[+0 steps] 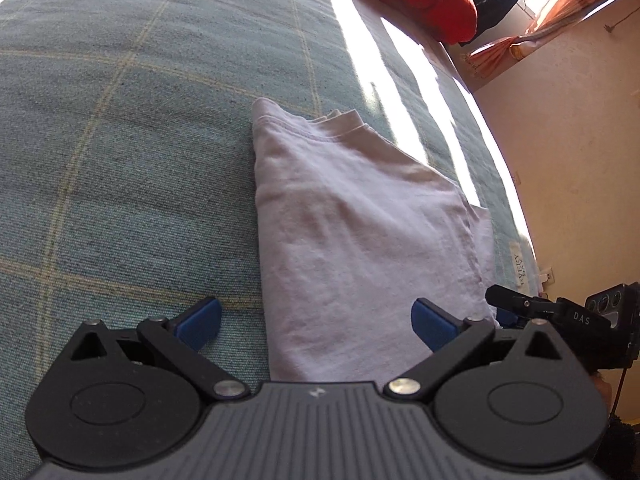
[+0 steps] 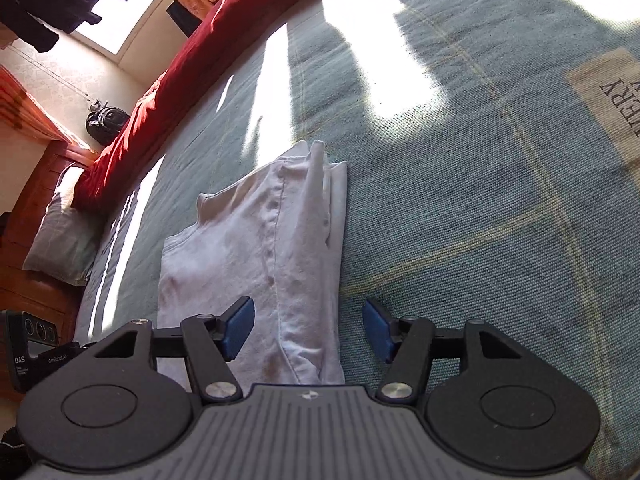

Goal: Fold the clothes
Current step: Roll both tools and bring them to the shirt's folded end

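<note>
A pale lilac-white garment [image 1: 356, 232] lies folded into a long strip on a green checked bedspread [image 1: 120, 160]. My left gripper [image 1: 316, 324] is open and empty, its blue pads astride the garment's near left edge. In the right wrist view the same garment [image 2: 256, 248] shows its seams and stacked layers. My right gripper [image 2: 308, 330] is open and empty, its pads astride the garment's near right edge. The right gripper's black body [image 1: 560, 312] shows at the left wrist view's right edge.
A red blanket [image 2: 192, 64] runs along the far side of the bed, with a grey pillow [image 2: 60, 240] at its end. A beige label [image 2: 616, 108] is sewn on the bedspread to the right. Bright sun patches [image 2: 404, 88] cross the bed. A wall and orange curtains [image 1: 560, 20] stand beyond.
</note>
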A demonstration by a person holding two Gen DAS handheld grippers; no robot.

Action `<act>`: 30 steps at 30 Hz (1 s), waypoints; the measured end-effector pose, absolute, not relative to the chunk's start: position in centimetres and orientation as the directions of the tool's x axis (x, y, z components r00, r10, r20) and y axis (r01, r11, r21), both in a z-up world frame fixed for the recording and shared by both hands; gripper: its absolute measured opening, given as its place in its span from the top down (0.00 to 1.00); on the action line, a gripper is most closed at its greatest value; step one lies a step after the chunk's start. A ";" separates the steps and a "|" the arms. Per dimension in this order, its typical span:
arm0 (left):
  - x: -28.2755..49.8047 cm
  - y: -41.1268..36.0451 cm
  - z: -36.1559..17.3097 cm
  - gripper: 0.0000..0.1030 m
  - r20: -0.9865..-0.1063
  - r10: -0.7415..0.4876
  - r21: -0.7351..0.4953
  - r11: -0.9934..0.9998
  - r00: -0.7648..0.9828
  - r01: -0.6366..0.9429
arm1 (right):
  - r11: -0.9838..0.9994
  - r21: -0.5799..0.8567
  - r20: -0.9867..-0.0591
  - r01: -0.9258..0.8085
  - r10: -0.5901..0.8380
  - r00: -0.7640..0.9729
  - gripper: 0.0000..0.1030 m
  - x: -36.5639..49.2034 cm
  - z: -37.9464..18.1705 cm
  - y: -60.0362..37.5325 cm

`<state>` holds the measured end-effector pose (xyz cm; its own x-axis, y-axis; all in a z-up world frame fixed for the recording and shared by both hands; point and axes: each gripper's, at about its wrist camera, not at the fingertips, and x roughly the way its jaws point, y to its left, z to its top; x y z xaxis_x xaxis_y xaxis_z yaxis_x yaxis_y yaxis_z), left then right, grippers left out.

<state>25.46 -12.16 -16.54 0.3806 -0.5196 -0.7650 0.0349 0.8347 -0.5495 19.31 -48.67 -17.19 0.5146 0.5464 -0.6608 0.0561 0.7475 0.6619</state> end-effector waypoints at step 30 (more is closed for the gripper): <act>27.7 -12.0 -18.4 0.02 -0.592 -0.703 -0.747 0.662 0.394 0.058 | 0.612 0.791 -0.538 0.004 0.693 0.479 0.35 21.7 -19.9 -48.2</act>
<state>27.66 -11.97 -18.44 0.3942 -0.7028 -0.5922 0.0582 0.6622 -0.7471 21.66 -48.23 -19.92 0.4795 0.6931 -0.5382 0.0041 0.6115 0.7912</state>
